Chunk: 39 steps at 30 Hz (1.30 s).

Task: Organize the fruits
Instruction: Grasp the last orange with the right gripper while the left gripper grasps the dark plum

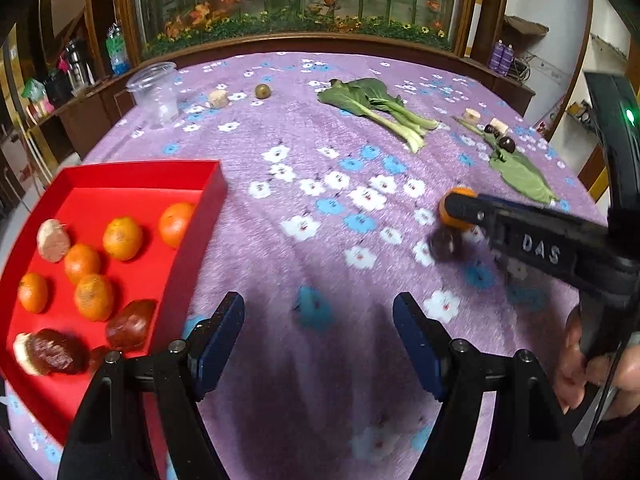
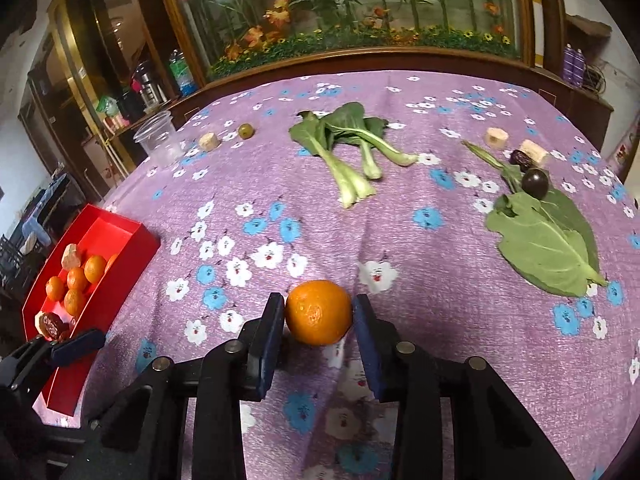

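Observation:
An orange (image 2: 319, 312) sits between the blue pads of my right gripper (image 2: 319, 305), which is shut on it; both pads press its sides. In the left wrist view the right gripper (image 1: 456, 210) holds the orange (image 1: 450, 220) a little above the purple flowered cloth, with a shadow under it. A red tray (image 1: 212, 196) at the left holds several oranges (image 1: 122, 238), brown dates (image 1: 130, 324) and pale chunks (image 1: 53, 240). My left gripper (image 1: 318, 316) is open over bare cloth beside the tray's right wall, with nothing between its fingers.
Bok choy (image 2: 348, 148) lies mid-table; a big green leaf (image 2: 548, 248) lies at the right with a dark round fruit (image 2: 535, 184), a date (image 2: 520, 158) and pale chunks (image 2: 496, 136). A clear plastic cup (image 2: 158, 136), a pale chunk (image 2: 209, 141) and a green fruit (image 2: 246, 131) are far left.

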{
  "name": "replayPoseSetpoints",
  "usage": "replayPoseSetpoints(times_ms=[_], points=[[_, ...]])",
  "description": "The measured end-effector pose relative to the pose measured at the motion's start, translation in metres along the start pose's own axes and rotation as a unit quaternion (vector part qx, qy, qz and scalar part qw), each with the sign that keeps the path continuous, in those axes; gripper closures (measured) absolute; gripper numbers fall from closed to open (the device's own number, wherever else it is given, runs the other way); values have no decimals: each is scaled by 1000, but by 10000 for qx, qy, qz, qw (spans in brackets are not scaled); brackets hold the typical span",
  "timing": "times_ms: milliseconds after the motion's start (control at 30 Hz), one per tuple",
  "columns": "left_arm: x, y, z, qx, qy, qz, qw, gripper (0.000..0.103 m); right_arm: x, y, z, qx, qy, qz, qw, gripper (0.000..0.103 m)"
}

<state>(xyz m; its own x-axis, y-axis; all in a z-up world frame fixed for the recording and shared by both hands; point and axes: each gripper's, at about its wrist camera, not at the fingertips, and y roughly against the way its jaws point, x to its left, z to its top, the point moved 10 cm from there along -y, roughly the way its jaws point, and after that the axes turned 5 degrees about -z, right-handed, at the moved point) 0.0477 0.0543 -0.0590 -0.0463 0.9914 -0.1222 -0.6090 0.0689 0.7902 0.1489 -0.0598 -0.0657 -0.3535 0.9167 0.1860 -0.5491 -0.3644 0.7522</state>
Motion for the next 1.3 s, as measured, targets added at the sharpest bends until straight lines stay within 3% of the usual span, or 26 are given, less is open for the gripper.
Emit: replayPoseSetpoints(times_ms=[200,533,567,667,833,867,967,1033,1300], points=[[-23,-11,23,-99,-110,-331,9993,27,-9,5,4,-54,-104,-28,9999,65],[-77,-44,36,3,-800,-723,9942,28,-19,6,7,18,-447,269,9986,68],[-80,-48,35,38,-827,-767,9936,32,-19,6,7,28,-450,282,9986,68],[-83,-58,33,164,-831,-856,9927,60,-18,5,6,69,-452,324,9984,68],[-86,-58,34,91,-784,-958,9923,72,-14,-4,1,229,-470,414,9978,55],[-87,-57,33,101,-760,-1010,9919,80,-13,-6,-1,276,-490,466,9973,55],[-83,-54,32,78,-659,-940,9934,80,-7,-9,-4,326,-433,528,9971,55],[-77,-50,30,74,-537,-938,9941,80,-2,-9,-5,321,-359,577,9972,66],[-54,-20,29,-178,-143,-937,9953,80,-1,-2,-1,99,-262,453,9986,66]])
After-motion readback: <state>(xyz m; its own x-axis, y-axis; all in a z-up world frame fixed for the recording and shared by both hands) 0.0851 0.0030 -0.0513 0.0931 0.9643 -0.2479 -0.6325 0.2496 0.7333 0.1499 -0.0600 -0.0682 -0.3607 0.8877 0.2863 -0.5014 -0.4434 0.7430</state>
